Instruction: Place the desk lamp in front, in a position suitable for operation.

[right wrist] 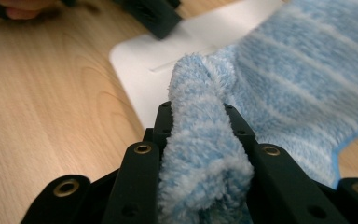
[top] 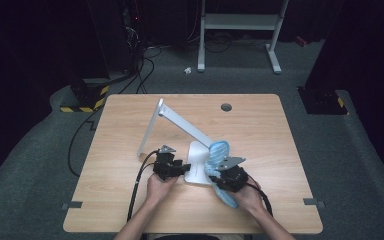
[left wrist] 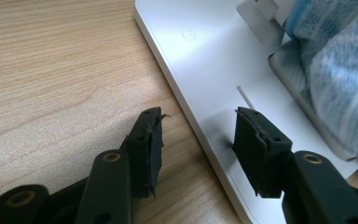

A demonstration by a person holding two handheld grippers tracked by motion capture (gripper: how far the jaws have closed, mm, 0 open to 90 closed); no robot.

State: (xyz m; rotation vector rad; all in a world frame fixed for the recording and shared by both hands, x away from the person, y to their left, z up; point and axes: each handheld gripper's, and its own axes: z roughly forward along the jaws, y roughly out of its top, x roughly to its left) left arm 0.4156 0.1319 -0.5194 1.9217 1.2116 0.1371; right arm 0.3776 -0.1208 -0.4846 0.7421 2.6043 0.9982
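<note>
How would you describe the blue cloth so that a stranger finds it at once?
On the wooden table, look near the front edge at the white stand. The cloth lies over its base, pinched by the right gripper: fluffy, light blue with pale stripes, the only soft thing there.

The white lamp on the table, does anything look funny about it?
A bit. The white lamp has a fluffy blue cloth draped over its base, bunched where the right gripper pinches a fold. The left gripper straddles the base's edge, one jaw on the table, one on the base. Nothing looks broken or spilled.
</note>
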